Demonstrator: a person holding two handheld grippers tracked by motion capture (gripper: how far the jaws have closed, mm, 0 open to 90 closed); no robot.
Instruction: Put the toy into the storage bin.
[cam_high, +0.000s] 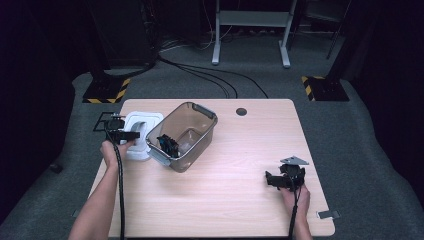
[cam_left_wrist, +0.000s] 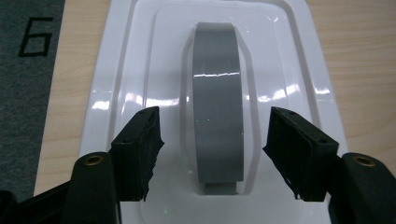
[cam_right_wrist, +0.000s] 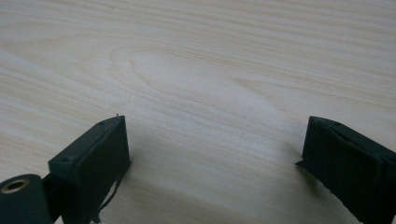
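Two grippers on the go here. Left gripper (cam_left_wrist: 212, 154) is hovering over the white lid (cam_left_wrist: 116, 70), jaws either side of the grey handle (cam_left_wrist: 217, 102) that arches up from the lid's middle. The pads (cam_left_wrist: 140, 149) aren't pressing on it, there's a clear gap on both sides, so the jaws are parted with the handle sitting right between them. From the high view the lid (cam_high: 131, 122) lies flat on the table (cam_high: 240, 200), straight under that gripper (cam_high: 125, 134), and just past it on the far side of the gripper sits a clear plastic bin (cam_high: 197, 145), tilted, with something dark inside that I can't make out.

Right gripper (cam_high: 272, 181) is well apart from all that, down near the person's edge of the table. Its jaws stand wide, just bare wood (cam_right_wrist: 196, 70) between them.
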